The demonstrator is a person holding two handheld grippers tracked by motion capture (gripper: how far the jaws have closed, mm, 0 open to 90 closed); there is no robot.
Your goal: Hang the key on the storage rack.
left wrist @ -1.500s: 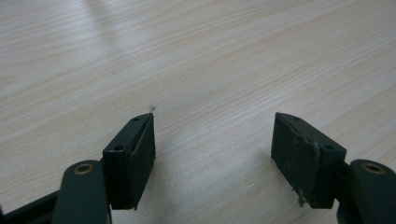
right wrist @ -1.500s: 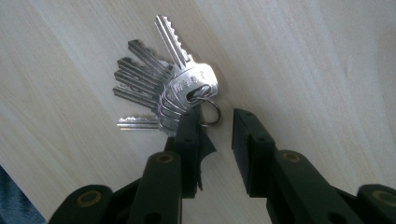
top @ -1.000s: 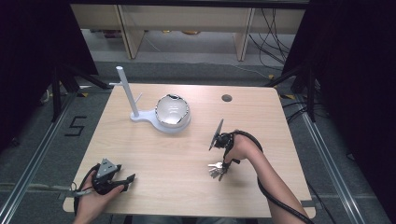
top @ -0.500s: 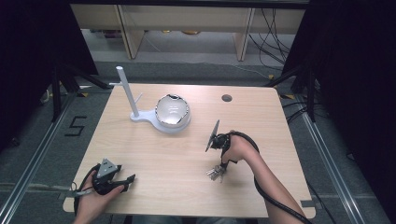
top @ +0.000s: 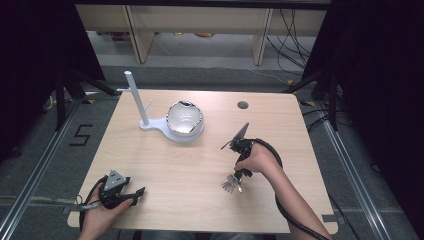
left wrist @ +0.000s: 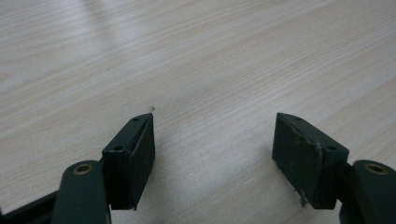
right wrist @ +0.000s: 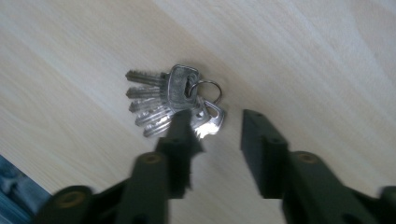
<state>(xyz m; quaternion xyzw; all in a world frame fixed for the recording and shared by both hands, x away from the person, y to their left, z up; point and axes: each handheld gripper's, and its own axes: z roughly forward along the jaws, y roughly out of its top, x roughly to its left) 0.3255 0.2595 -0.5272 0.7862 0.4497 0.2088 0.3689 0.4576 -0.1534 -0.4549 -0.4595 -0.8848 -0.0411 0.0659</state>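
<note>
A bunch of silver keys (top: 230, 185) on a ring lies flat on the wooden table (top: 200, 200), right of centre toward the front. My right gripper (top: 239, 178) points steeply down at it. In the right gripper view the keys (right wrist: 170, 99) fan out just beyond the left jaw, and the right gripper (right wrist: 215, 122) is open with bare wood in its gap. My left gripper (top: 136, 192) rests low at the front left. In its own view the left gripper (left wrist: 212, 123) is open wide over bare wood.
A white stand with an upright post (top: 135, 98) carries a shiny round bowl (top: 184, 120) at the back left. A small round hole (top: 243, 105) sits in the tabletop at the back right. Black cables trail from both grippers.
My right gripper has come down and toward the front edge, closing in on the keys. The keys and the left gripper have not moved.
</note>
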